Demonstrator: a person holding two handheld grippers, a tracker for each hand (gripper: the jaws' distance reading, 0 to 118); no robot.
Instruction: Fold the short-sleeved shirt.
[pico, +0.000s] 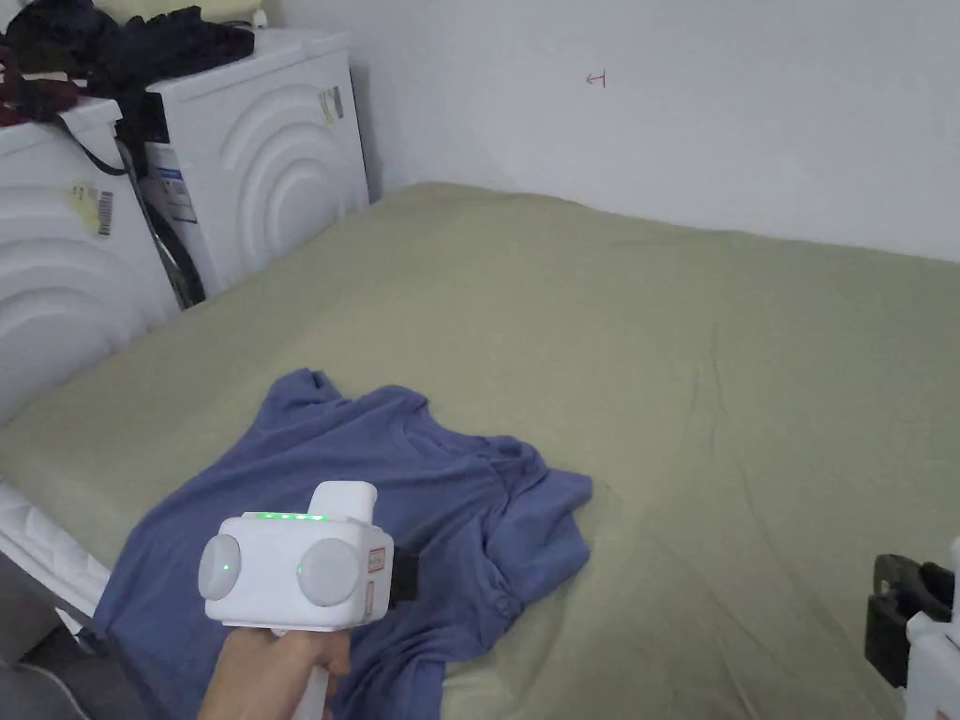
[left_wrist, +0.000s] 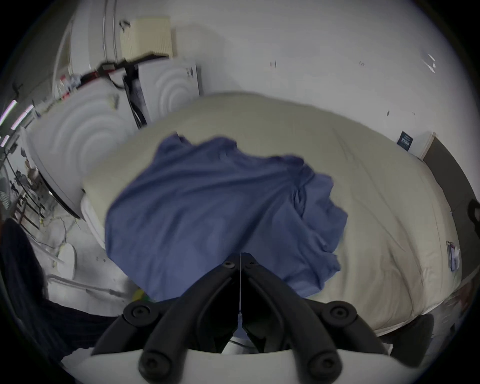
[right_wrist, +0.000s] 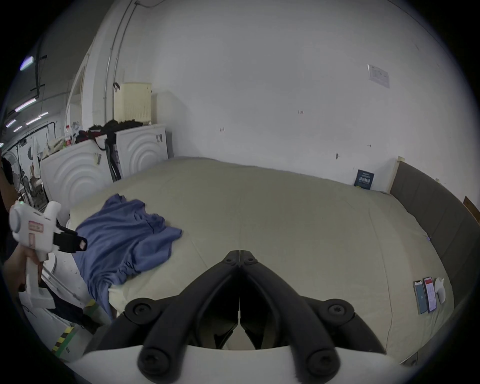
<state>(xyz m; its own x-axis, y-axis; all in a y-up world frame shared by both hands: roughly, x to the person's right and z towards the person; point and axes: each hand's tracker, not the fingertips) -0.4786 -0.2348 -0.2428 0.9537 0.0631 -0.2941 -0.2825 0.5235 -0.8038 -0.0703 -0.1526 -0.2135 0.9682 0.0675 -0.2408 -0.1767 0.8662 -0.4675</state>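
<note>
While the blue shirt (pico: 375, 525) lies rumpled at the bed's (pico: 712, 375) near left corner, hem hanging over, both grippers, left (left_wrist: 240, 259) and right (right_wrist: 240, 256), hover clenched and empty. Spreading it flat first would help.

A wide bed (pico: 656, 375) with an olive-green cover runs along a white wall (pico: 703, 103). Beside it stand two white washing machines (pico: 253, 159), dark clothes (pico: 122, 42) heaped on top. Over at the bed's far edge, two phones (right_wrist: 426, 298) lie side by side, near a dark headboard (right_wrist: 436, 207).
</note>
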